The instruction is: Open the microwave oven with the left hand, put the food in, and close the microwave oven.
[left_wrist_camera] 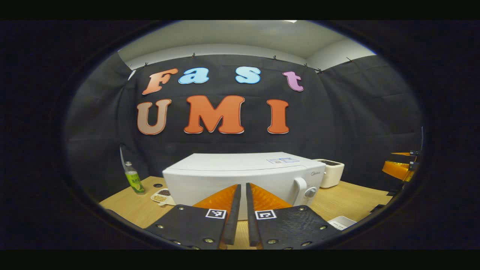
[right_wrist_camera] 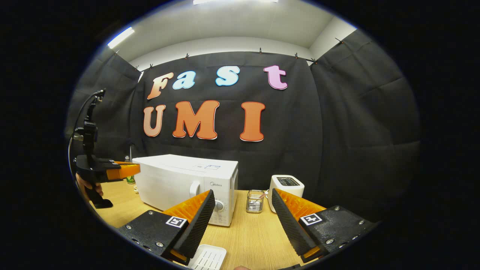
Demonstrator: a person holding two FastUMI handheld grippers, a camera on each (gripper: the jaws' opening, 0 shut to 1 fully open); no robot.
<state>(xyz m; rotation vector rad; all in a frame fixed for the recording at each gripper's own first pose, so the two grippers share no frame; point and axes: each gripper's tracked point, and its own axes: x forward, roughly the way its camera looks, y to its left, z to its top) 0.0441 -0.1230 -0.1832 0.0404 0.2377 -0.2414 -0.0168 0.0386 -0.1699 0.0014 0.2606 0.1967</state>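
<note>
The white microwave (left_wrist_camera: 243, 176) stands shut on the wooden table (left_wrist_camera: 131, 208), its door handle (left_wrist_camera: 300, 185) and knob (left_wrist_camera: 310, 192) toward the right of its front. My left gripper (left_wrist_camera: 243, 186) hovers in front of the door, shut on nothing and a little left of the handle. A small white dish of food (left_wrist_camera: 162, 195) lies on the table left of the microwave. In the right gripper view the microwave (right_wrist_camera: 187, 180) sits left of centre, and my right gripper (right_wrist_camera: 243, 192) is open and empty, short of its control side. A hand holds the left gripper (right_wrist_camera: 112, 170) at the far left.
A green bottle (left_wrist_camera: 134, 179) stands at the table's back left. A white toaster (right_wrist_camera: 287, 186) and a glass holder (right_wrist_camera: 255, 201) sit right of the microwave. A white slotted tray (right_wrist_camera: 208, 258) lies near the front edge. The right gripper (left_wrist_camera: 401, 167) shows at the far right.
</note>
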